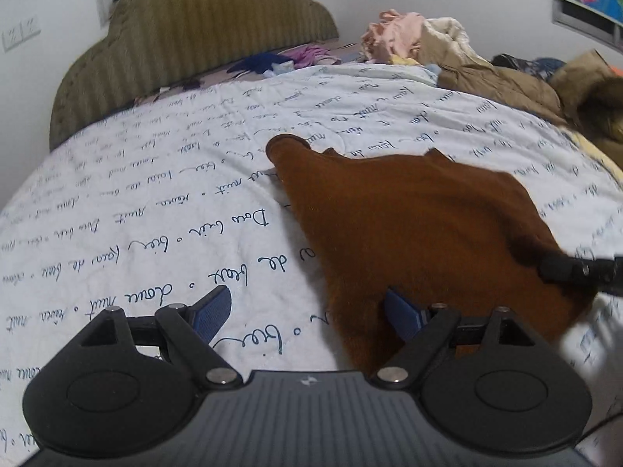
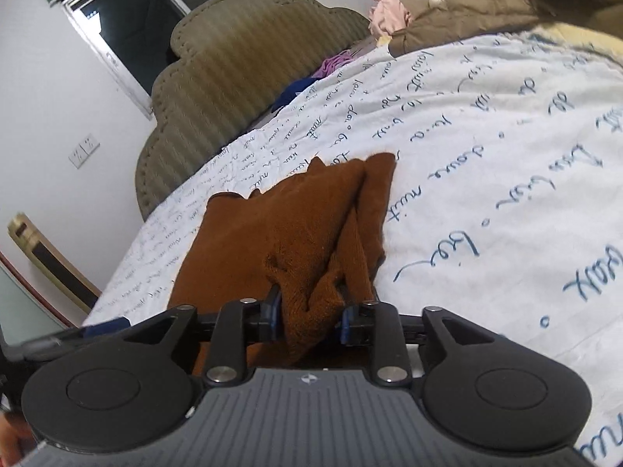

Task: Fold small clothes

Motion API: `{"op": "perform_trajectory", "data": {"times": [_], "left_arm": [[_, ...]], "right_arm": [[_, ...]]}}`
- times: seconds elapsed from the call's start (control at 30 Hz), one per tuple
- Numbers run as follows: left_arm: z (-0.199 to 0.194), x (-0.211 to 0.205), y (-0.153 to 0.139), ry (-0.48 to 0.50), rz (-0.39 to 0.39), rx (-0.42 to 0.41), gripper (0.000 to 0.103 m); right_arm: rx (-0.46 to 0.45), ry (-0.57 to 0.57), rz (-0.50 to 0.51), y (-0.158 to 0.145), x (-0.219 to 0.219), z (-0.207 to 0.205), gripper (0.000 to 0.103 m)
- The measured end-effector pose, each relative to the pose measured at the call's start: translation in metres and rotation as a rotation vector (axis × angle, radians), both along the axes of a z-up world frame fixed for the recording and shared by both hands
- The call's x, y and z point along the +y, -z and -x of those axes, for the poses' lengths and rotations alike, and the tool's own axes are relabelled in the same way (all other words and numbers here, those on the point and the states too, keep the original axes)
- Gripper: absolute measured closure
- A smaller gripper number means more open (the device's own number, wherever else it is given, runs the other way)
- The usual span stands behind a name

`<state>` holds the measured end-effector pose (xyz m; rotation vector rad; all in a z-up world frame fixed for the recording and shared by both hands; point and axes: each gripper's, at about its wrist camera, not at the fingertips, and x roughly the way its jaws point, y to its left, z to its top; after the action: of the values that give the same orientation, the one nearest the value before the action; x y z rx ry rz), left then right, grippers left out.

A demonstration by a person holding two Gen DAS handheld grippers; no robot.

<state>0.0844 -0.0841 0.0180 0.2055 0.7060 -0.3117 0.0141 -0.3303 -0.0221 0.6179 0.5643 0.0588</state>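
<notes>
The rust-brown knitted garment [image 1: 409, 233], a small soft piece, lies spread on the pale blue-white quilt printed with dark cursive script [image 1: 155, 194], about mid-bed, well short of the olive ribbed scalloped headboard [image 1: 202, 39]. One near corner is bunched up and lifted off the quilt.

That bunch sits between the blue pads of the right gripper [image 2: 309, 311], whose jaws stand partly closed with the pads pressing on a thick wad of knit. The left gripper [image 1: 307, 311] hangs wide apart and holds nothing; its right-hand finger sits over the garment's near edge, its left-hand finger over bare quilt.

Risks, as I judge them:
- The right grip has gathered several layers, so pulling from here could drag the whole piece instead of turning one edge over, leaving a lumpy fold.
- The knit looks loose and stretchy; a hard tug could distort it or let it slide out of the pads.
- If the left gripper closes where it stands, it may pinch quilt together with the garment and lift the bedding.
- The far sleeve-like end [image 1: 288, 148] lies free and could curl under during a fold.
</notes>
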Motion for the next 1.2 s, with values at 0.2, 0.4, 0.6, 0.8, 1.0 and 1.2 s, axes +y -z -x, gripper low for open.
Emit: {"op": "perform_trajectory", "data": {"times": [0.2,0.4,0.6,0.8,1.0,1.2], "left_arm": [[-0.014,-0.001,-0.003,-0.018,0.034,0.042,0.017],[-0.034,-0.006,-0.003,-0.036,0.078,0.088,0.017],[-0.087,0.017,0.010,-0.105,0.295,0.263,0.017],[-0.143,0.031,0.042,-0.067,0.597,0.499,0.016],[-0.185,0.020,0.061,-0.048,0.837,0.591,0.018],[-0.200,0.002,0.061,-0.038,0.712,0.512,0.082]], "right_arm": [[-0.059,0.000,0.115,-0.021,-0.003,0.001,0.013],[0.003,-0.040,0.114,-0.019,-0.031,-0.030,0.013],[0.056,-0.151,-0.129,0.007,-0.063,-0.068,0.013],[0.053,-0.277,-0.162,0.014,-0.054,-0.105,0.019],[0.060,-0.323,-0.199,0.021,-0.048,-0.148,0.040],[0.092,-0.303,-0.252,0.030,-0.053,-0.163,0.071]]}}
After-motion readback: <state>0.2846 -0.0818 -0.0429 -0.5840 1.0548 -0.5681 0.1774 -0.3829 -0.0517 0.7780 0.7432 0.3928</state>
